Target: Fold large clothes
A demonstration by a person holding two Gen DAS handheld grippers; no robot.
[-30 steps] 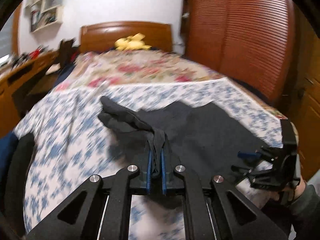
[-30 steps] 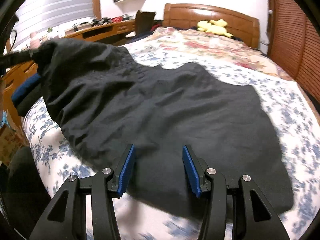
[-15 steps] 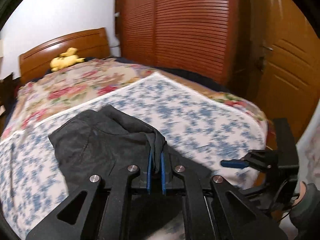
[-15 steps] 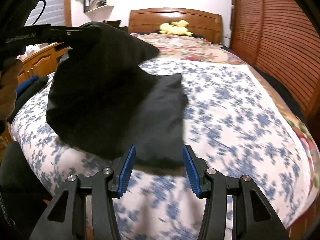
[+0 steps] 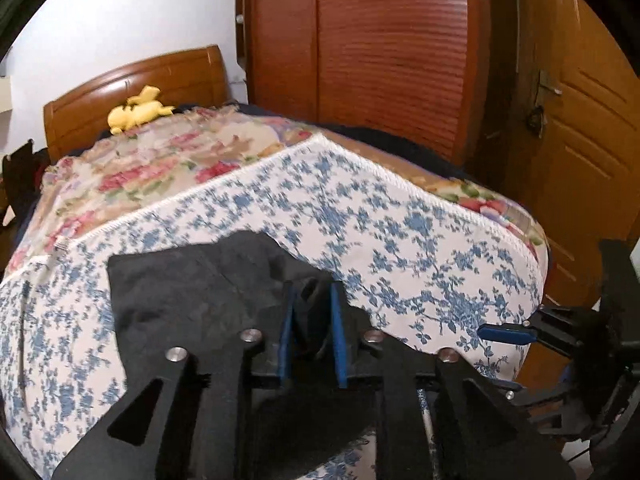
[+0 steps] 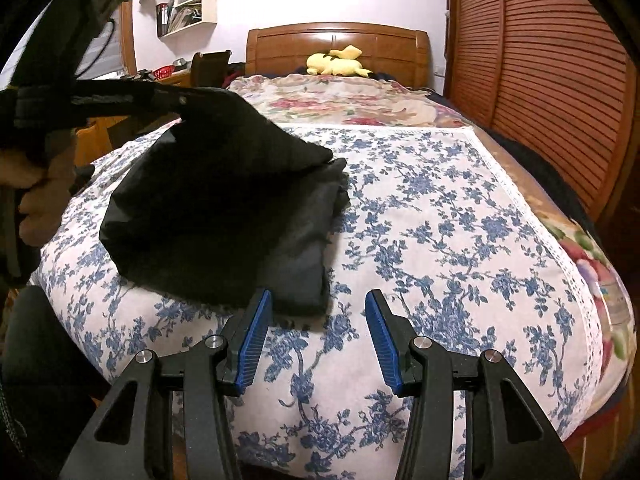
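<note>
1. Left claw, lower centre of the left wrist view: your jaws are opening, with a bunched corner of the black garment between the blue pads. The pads look parted from the cloth, so treat this as a release that lays the corner down onto the rest of the garment.
2. Right claw, lower centre of the right wrist view: your jaws stand apart with nothing between them, over the blue-flowered sheet just past the near corner of the garment. It appears kept clear so the fold can land.
3. Garment position: in the right wrist view the black garment lies left of centre on the bed, its upper layer raised in a peak toward the left claw at the upper left. The fold is judged partly made, not yet flattened.
4. Behind the garment, a rose-patterned cover spans the bed, then a yellow plush toy against the wooden headboard.
5. Surroundings: slatted wardrobe doors fill the right edge and wall shelves sit upper left. Nothing lies on the open sheet to the right of the garment.
</note>
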